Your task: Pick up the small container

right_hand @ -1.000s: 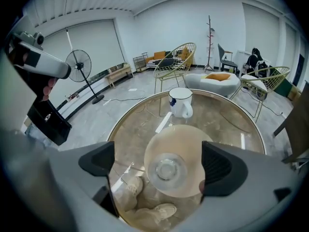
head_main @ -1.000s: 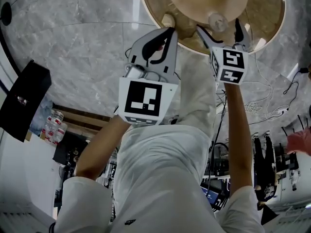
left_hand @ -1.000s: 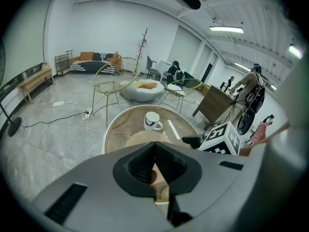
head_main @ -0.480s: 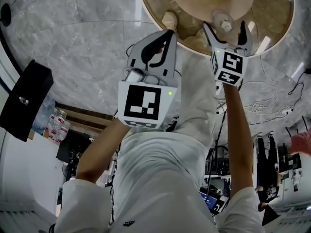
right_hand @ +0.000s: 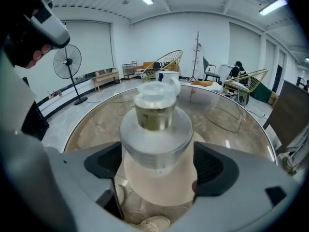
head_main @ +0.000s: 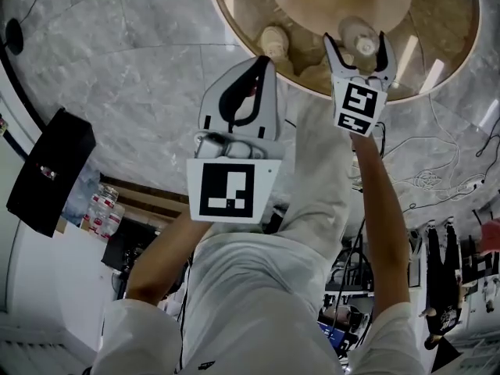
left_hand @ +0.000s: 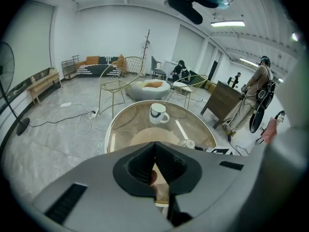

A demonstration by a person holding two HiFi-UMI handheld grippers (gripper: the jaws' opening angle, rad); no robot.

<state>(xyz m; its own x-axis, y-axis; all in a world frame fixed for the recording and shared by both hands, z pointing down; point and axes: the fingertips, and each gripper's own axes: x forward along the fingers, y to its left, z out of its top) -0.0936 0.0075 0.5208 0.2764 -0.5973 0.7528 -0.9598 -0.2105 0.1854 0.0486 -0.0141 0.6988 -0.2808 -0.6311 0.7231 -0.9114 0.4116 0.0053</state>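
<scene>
Right gripper [right_hand: 159,166] came down to straddle the small clear container [right_hand: 154,124] on the round table [right_hand: 241,129], jaws narrowing but not yet gripping it, while the left gripper [left_hand: 155,166] was pressed together, empty.

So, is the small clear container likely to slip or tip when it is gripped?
The small container looks smooth and clear, plastic or glass, so probably rigid and perhaps slippery. It is small, with some greenish filling, so likely light. Its lower part looks wider than the top, so tipping seems unlikely.
</scene>
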